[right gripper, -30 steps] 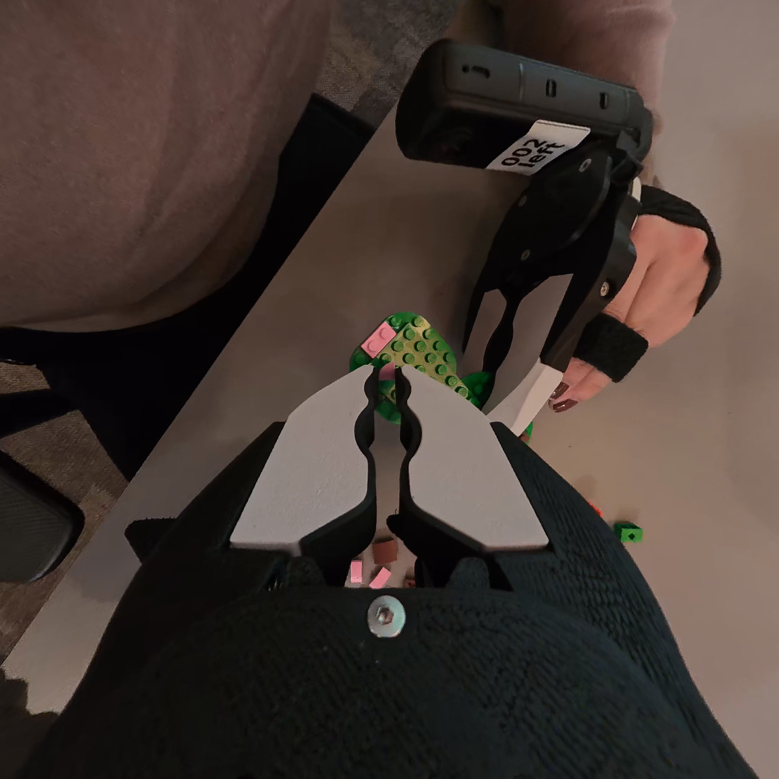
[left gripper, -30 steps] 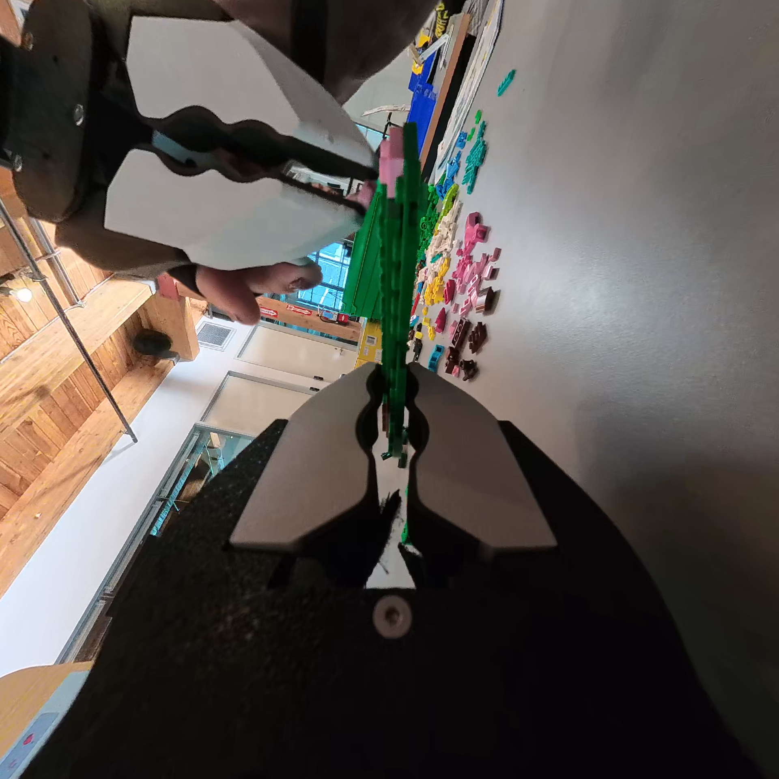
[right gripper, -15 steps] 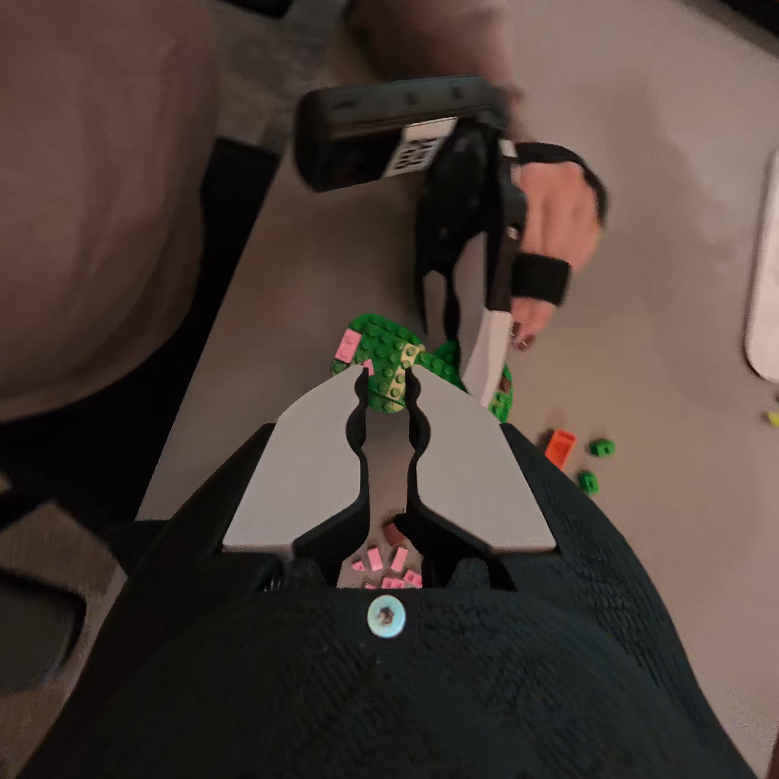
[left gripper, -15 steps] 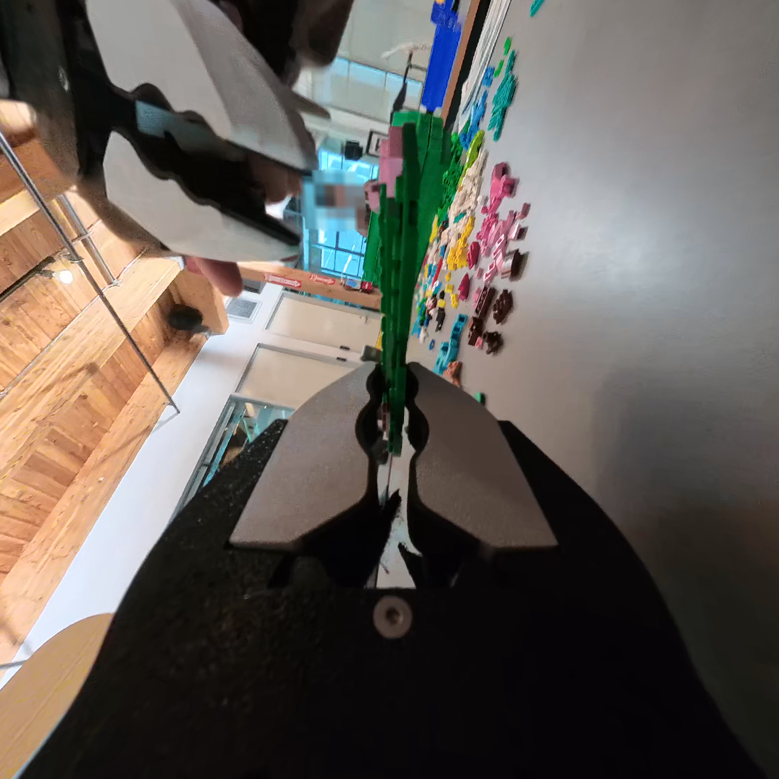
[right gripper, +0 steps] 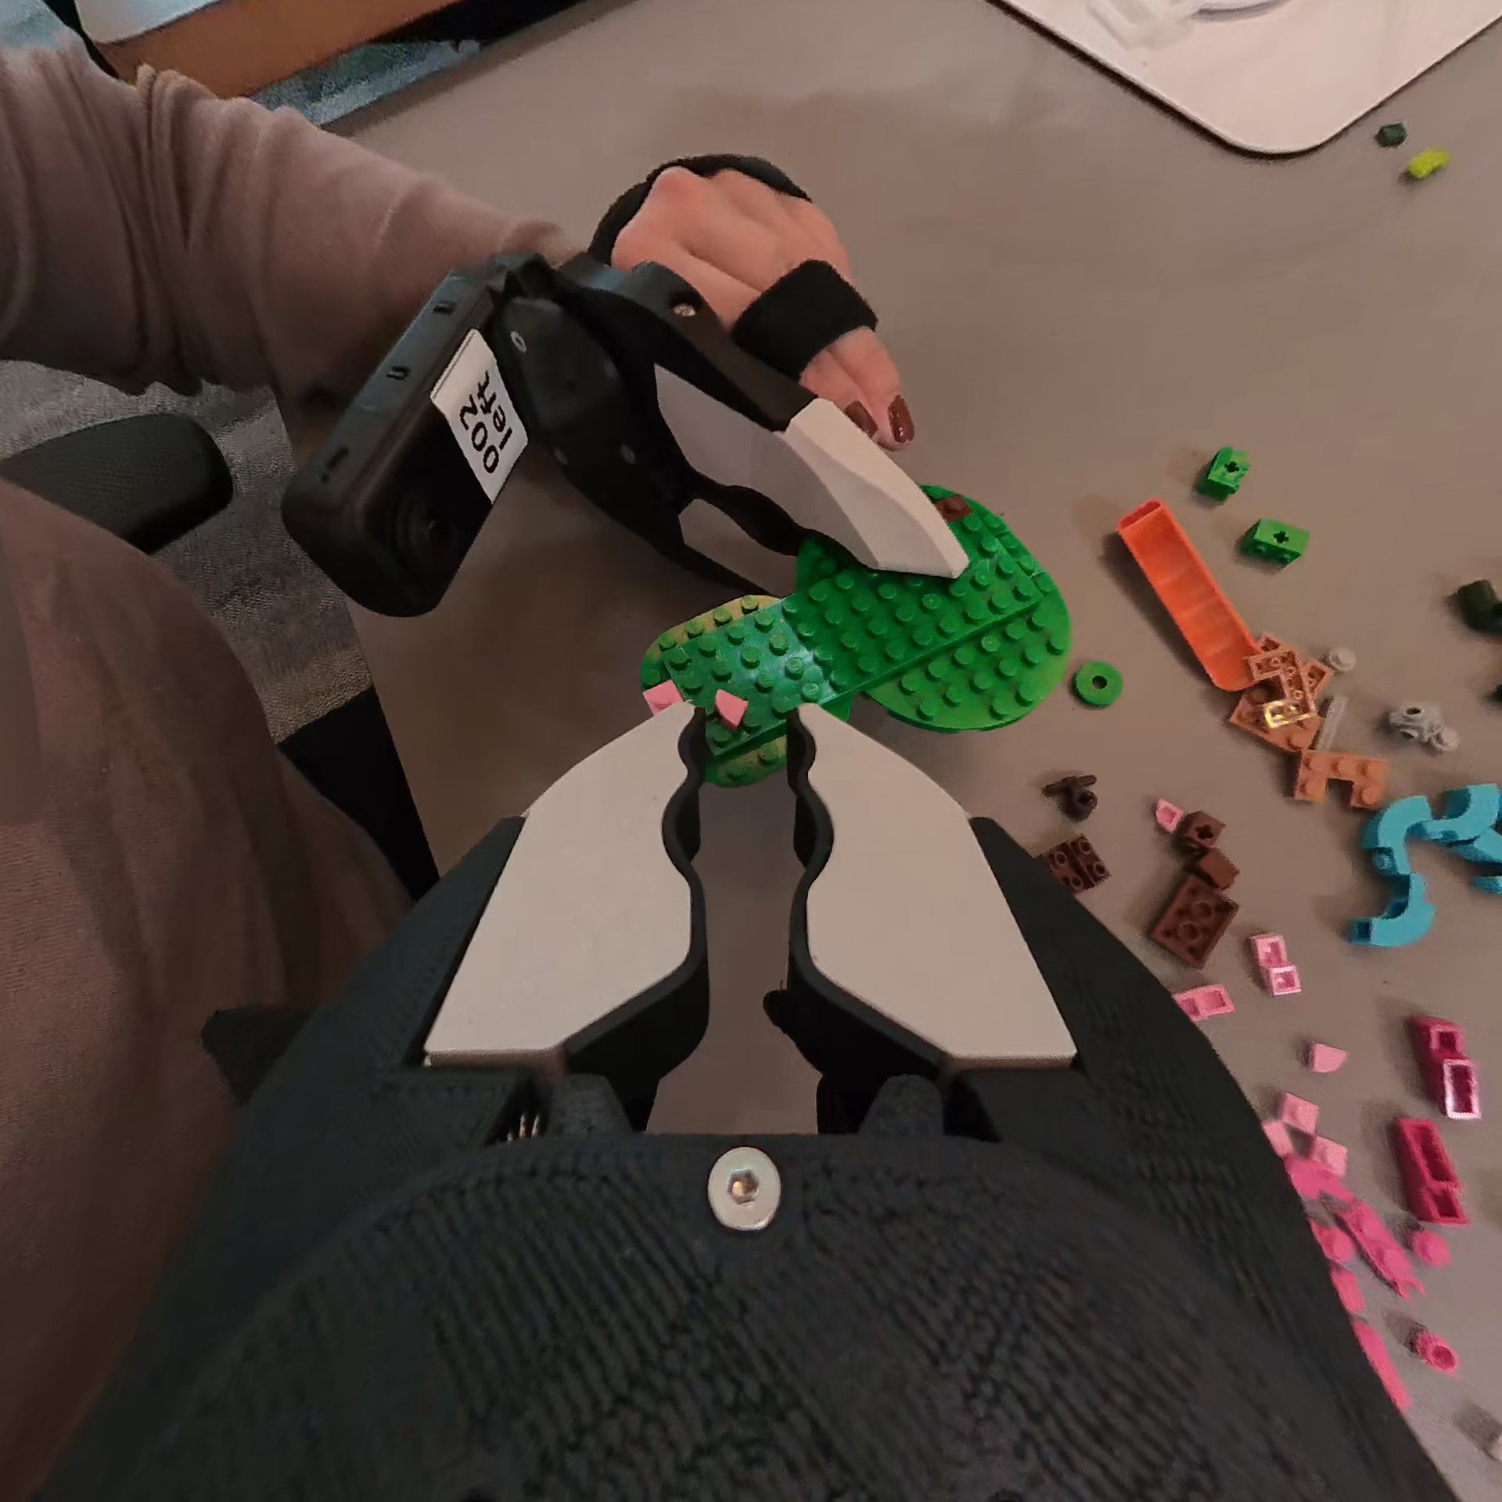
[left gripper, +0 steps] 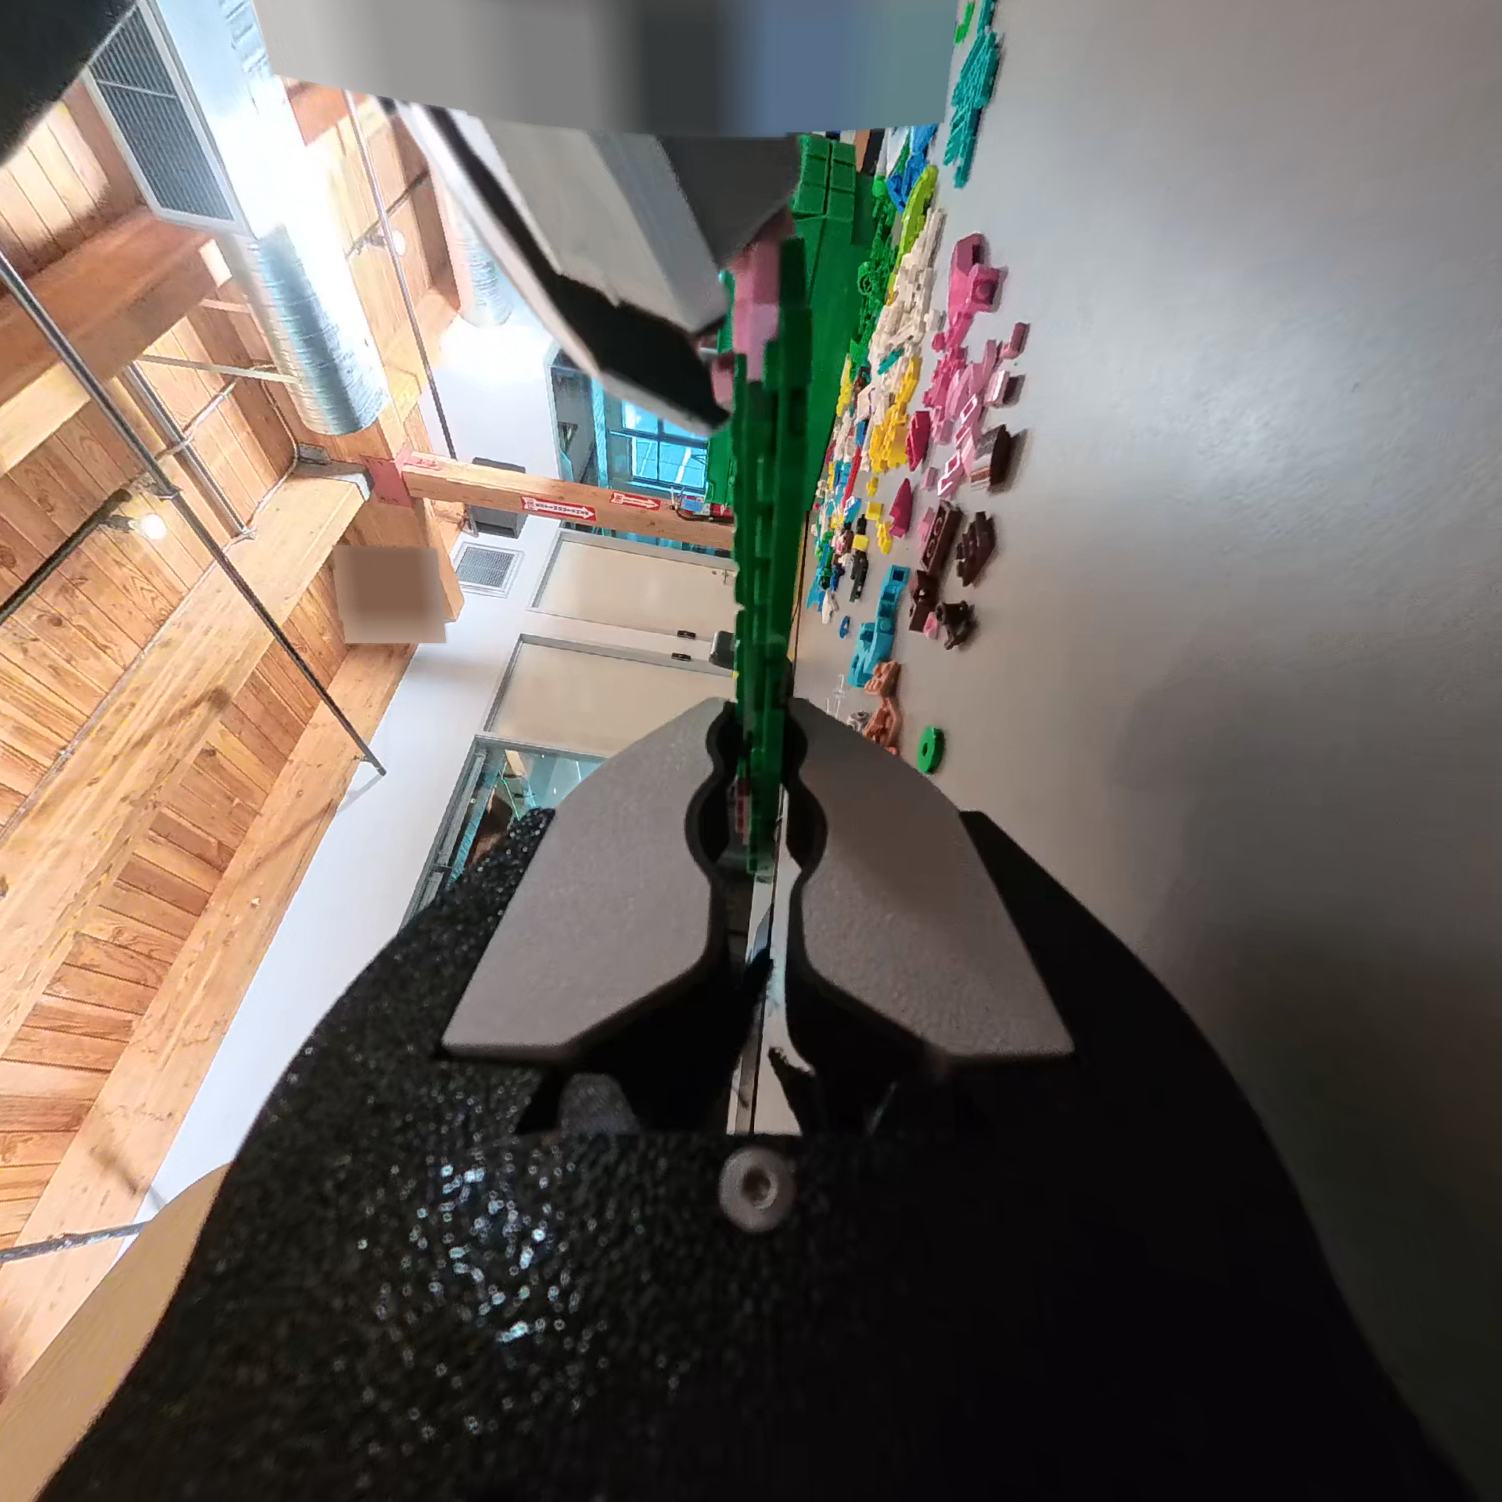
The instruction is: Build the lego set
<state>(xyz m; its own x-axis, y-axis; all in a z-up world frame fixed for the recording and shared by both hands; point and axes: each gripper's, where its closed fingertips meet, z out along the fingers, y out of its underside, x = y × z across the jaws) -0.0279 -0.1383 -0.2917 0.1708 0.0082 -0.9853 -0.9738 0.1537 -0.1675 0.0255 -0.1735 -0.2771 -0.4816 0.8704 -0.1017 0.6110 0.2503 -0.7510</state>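
Note:
A green studded baseplate [right gripper: 894,642] with rounded lobes is held just above the grey table. My left gripper [left gripper: 760,723] is shut on its edge; it shows edge-on in the left wrist view [left gripper: 768,528]. In the right wrist view the left gripper [right gripper: 918,553] clamps the plate's far side. Two small pink bricks [right gripper: 727,707] sit on the plate's near lobe. My right gripper [right gripper: 744,719] is open, with its tips right at that lobe and one pink brick between them. In the left wrist view its fingers [left gripper: 634,244] are close to the pink bricks [left gripper: 760,301].
Loose bricks lie on the table to the right: an orange piece [right gripper: 1178,593], a green ring [right gripper: 1095,684], brown bricks [right gripper: 1195,902], teal curved pieces [right gripper: 1414,853] and a pink pile [right gripper: 1382,1178]. A white sheet [right gripper: 1268,73] lies far right. The person's body fills the left. Some 7 cm of space lies between my two pairs of fingers.
The right gripper's jaws have opened wider and it has swung round the plate. The left gripper has turned, still shut on the plate.

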